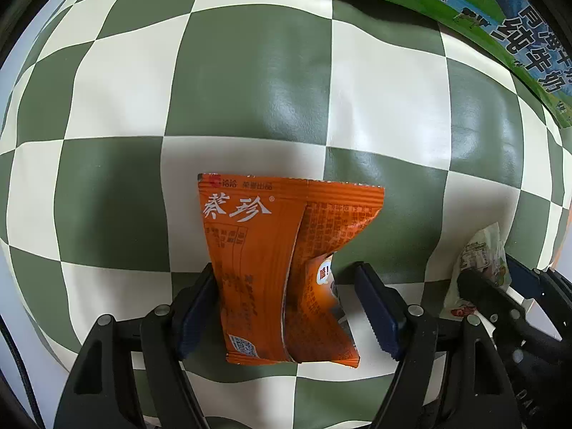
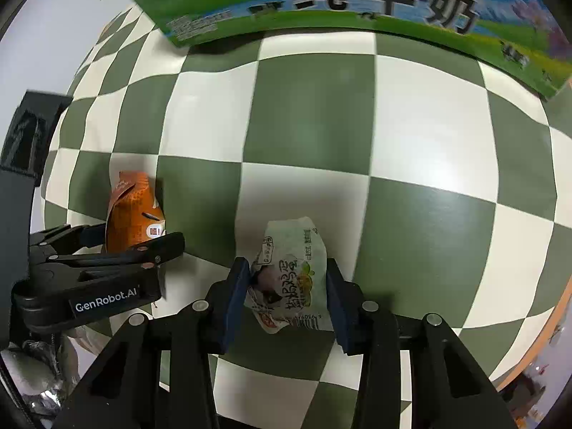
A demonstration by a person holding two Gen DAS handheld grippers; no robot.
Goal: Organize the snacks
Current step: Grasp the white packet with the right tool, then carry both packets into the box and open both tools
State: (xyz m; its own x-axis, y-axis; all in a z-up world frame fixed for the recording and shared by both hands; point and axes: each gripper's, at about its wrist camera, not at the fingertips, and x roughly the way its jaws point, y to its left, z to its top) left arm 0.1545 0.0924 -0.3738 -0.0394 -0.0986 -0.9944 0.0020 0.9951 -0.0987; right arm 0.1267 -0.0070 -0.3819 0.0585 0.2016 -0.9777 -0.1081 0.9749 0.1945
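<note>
An orange snack packet (image 1: 257, 257) stands lengthwise between the fingers of my left gripper (image 1: 284, 271). The left pad touches its side, but a gap shows between the packet and the right pad, so the gripper is open. I cannot tell whether the packet's far end rests on the checked cloth (image 1: 250, 71). My right gripper (image 2: 286, 264) is shut on a crumpled white and green snack packet (image 2: 289, 275), with both pads pressing its sides. The right wrist view shows the left gripper (image 2: 125, 237) and the orange packet (image 2: 134, 214) at the left.
A green and blue milk carton box (image 2: 321, 3) lies along the far side of the cloth, also in the left wrist view (image 1: 464, 3). A crinkled silvery wrapper (image 2: 39, 375) sits at the lower left. The table's edge (image 2: 557, 314) runs at the right.
</note>
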